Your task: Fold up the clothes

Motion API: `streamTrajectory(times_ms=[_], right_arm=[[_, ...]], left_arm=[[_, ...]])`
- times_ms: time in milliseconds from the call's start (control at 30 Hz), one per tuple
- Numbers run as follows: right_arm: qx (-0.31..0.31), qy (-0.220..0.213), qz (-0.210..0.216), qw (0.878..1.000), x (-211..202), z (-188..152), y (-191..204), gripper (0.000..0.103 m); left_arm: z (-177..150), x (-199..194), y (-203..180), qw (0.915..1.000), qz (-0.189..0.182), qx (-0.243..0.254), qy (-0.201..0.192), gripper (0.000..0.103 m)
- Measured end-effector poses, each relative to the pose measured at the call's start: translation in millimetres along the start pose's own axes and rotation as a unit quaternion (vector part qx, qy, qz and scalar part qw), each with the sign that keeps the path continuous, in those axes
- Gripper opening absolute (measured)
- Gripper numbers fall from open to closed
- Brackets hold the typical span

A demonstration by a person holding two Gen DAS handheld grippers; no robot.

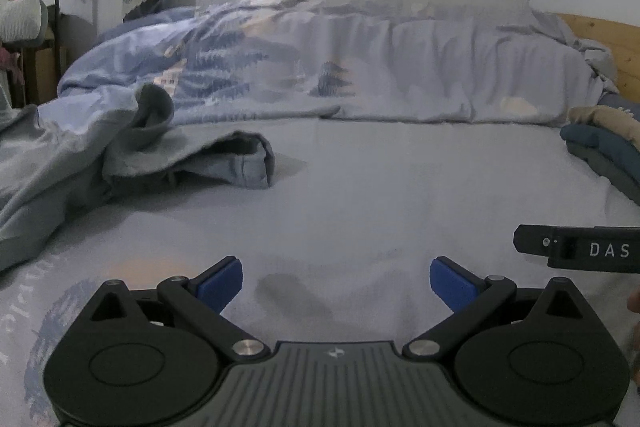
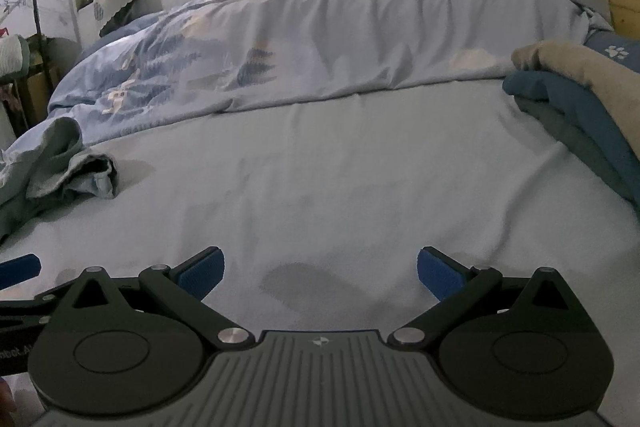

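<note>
With both tools held low over the bedsheet (image 2: 320, 187), the left gripper (image 1: 336, 281) and the right gripper (image 2: 318, 273) have their blue pads spread wide apart and hold nothing. Ahead and to the left of both lies the crumpled grey garment (image 1: 180, 159), its open cuff end pointing right toward the bare middle of the bed. It sits nearer the left gripper, so that hand is judged better placed to reach it first. Off to the right rests a stack of folded clothes (image 2: 580, 107), with the rumpled duvet (image 2: 320, 39) beyond.
</note>
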State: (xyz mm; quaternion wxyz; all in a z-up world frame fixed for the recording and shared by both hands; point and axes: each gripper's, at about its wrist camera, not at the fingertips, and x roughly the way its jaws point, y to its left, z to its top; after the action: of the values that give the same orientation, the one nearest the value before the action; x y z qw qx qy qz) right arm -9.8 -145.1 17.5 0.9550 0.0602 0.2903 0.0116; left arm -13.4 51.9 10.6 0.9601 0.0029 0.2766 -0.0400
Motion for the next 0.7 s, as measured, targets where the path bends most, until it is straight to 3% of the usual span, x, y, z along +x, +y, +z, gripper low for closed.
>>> streamTrajectory(times_ms=[333,700], right_arm=[[-0.016,0.019,-0.014,1.0,10,-5,4,0.103],[-0.028,0.018,-0.023,0.999,11,-9,8,0.103]], left_arm=[[-5,10,0,0.9995,0.01,-0.005,0.03,0.103],[-7,13,-2,0.9994,0.016,0.003,0.031,0.103]])
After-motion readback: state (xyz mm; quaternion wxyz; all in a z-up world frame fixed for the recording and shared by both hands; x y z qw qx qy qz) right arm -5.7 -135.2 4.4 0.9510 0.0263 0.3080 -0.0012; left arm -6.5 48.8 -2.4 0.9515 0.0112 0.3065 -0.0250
